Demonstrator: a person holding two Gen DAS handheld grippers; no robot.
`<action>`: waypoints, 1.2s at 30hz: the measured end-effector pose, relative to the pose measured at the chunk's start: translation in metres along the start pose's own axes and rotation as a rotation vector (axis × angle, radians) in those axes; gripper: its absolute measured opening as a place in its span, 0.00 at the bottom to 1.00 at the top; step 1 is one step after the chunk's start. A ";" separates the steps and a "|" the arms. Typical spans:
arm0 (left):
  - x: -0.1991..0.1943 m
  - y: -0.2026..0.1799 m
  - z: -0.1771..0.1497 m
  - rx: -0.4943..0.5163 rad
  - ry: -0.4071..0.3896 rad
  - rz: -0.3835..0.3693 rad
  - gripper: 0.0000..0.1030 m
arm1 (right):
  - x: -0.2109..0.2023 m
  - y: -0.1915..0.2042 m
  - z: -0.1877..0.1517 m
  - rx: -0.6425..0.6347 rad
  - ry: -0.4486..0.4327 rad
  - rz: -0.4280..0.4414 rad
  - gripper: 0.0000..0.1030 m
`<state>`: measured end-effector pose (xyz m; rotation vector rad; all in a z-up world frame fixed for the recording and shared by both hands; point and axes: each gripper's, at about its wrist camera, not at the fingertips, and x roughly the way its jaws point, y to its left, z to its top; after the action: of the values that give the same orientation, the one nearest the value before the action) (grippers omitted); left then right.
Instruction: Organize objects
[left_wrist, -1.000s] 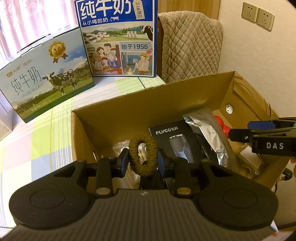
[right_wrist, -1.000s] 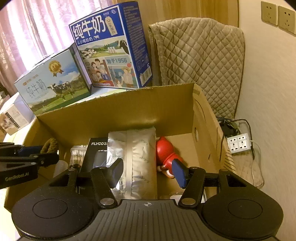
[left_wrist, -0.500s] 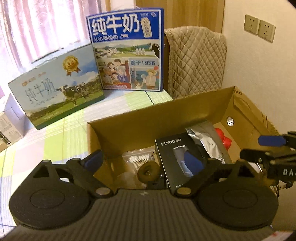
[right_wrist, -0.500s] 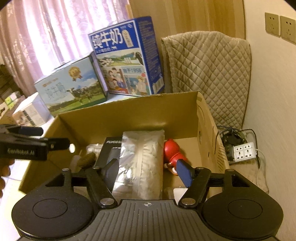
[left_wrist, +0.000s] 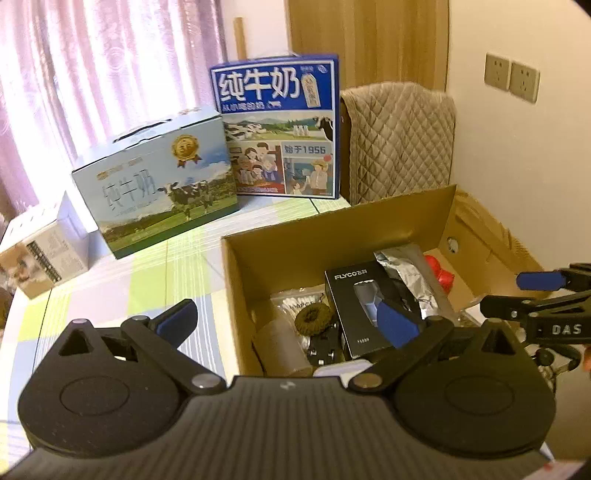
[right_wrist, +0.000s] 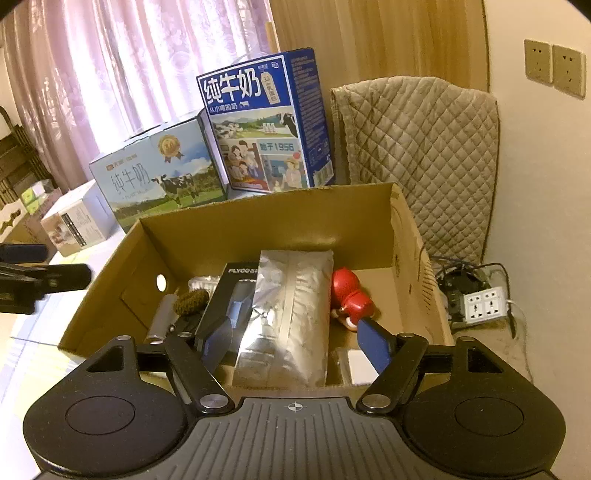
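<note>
An open cardboard box stands on the table. Inside lie an olive braided cord ring, a black FLYCO box, a silver foil bag, a red figure, a cotton swab packet and a grey roll. My left gripper hangs open above the box's near left corner, holding nothing. Above the near edge, my right gripper is open and empty too.
Two milk cartons and a small white box stand on the checked tablecloth behind the box. A quilted cover drapes something at the wall. A power strip with cables lies on the right.
My left gripper opened and let the braided cord ring fall into the box, then rose and drew back. The right gripper also pulled back a little, still open.
</note>
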<state>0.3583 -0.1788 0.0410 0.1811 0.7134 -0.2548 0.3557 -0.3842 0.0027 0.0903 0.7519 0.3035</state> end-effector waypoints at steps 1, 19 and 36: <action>-0.005 0.003 -0.003 -0.013 0.003 0.000 0.99 | -0.002 0.001 -0.001 0.002 -0.003 0.000 0.70; -0.087 0.065 -0.083 -0.210 0.104 0.120 0.99 | -0.046 0.060 -0.038 0.017 0.033 0.094 0.71; -0.163 0.100 -0.169 -0.260 0.161 0.112 0.99 | -0.094 0.166 -0.110 -0.044 0.115 0.146 0.71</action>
<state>0.1637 -0.0139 0.0310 -0.0067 0.8856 -0.0387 0.1759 -0.2578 0.0155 0.0873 0.8540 0.4674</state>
